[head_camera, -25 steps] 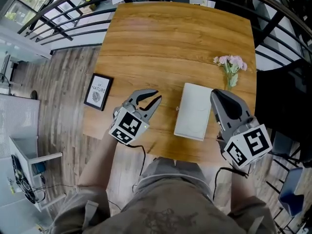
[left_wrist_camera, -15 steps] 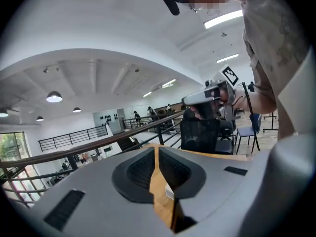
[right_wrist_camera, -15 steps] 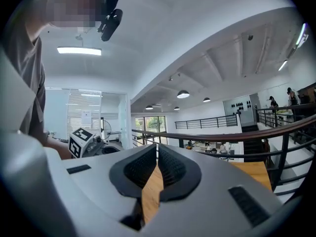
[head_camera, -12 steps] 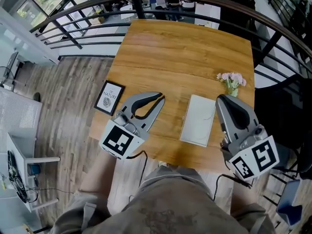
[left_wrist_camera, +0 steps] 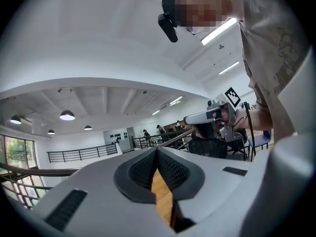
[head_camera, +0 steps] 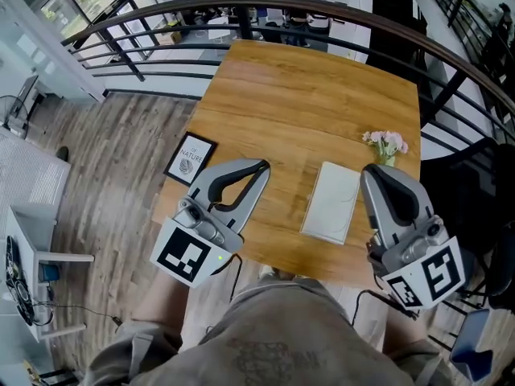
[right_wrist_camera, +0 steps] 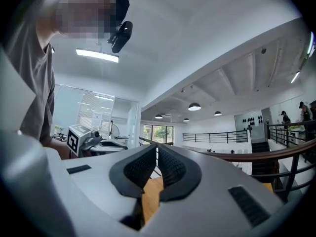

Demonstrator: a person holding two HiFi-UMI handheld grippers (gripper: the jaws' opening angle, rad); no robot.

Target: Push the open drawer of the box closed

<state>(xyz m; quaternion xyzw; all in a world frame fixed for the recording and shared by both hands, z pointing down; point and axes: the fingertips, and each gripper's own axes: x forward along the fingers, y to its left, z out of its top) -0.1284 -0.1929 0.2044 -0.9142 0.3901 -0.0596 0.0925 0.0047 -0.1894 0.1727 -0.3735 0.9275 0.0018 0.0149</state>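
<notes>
The white box (head_camera: 331, 202) lies flat on the wooden table (head_camera: 306, 103), near its front edge; from above I cannot make out a drawer. My left gripper (head_camera: 261, 166) hovers to the box's left, apart from it, with its jaws shut on nothing. My right gripper (head_camera: 375, 170) hangs just right of the box, also shut and empty. In the left gripper view the pads (left_wrist_camera: 169, 169) meet with only table wood showing below them. The pads (right_wrist_camera: 170, 168) also meet in the right gripper view. Both gripper cameras look up and out across the hall, and neither shows the box.
A small bunch of pink flowers (head_camera: 385, 144) lies at the table's right edge behind the box. A framed print (head_camera: 191, 158) rests at the left edge. A curved dark railing (head_camera: 265, 6) runs behind the table, and a dark chair (head_camera: 475, 191) stands to the right.
The left gripper's jaws have closed from partly open to shut. The head view has shifted, so the table and box sit further right and lower in frame.
</notes>
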